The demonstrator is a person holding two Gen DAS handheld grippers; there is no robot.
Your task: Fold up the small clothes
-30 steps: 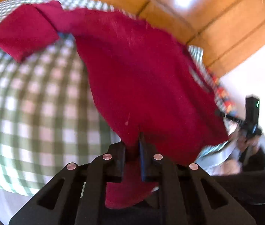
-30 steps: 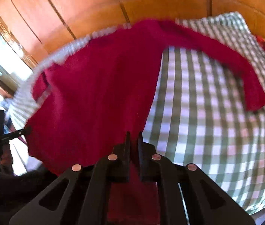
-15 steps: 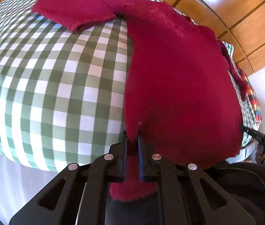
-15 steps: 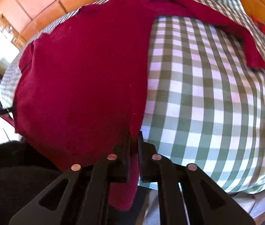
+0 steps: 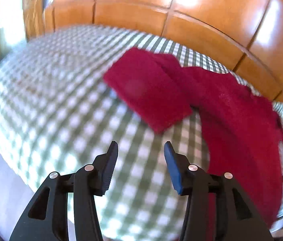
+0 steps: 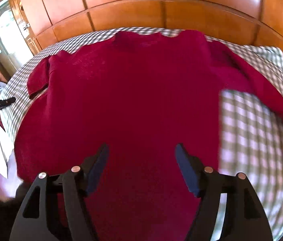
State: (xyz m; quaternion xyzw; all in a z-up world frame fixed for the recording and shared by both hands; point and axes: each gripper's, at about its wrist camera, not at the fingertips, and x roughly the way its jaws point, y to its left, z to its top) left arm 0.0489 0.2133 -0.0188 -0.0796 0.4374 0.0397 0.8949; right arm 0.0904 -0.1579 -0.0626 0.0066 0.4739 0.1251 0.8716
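My left gripper (image 5: 140, 150): fingers spread, empty, above green-checked cloth (image 5: 57, 104). Red T-shirt (image 5: 231, 108) ahead-right of fingers, sleeve nearest. My right gripper (image 6: 141, 152): fingers spread, empty; shirt body lies flat between and beyond fingers.

Bright glare is thrown on the wood panels (image 5: 191, 4) at top, the checked cloth (image 5: 47, 92) is motion-blurred, and edges are bent by fisheye.
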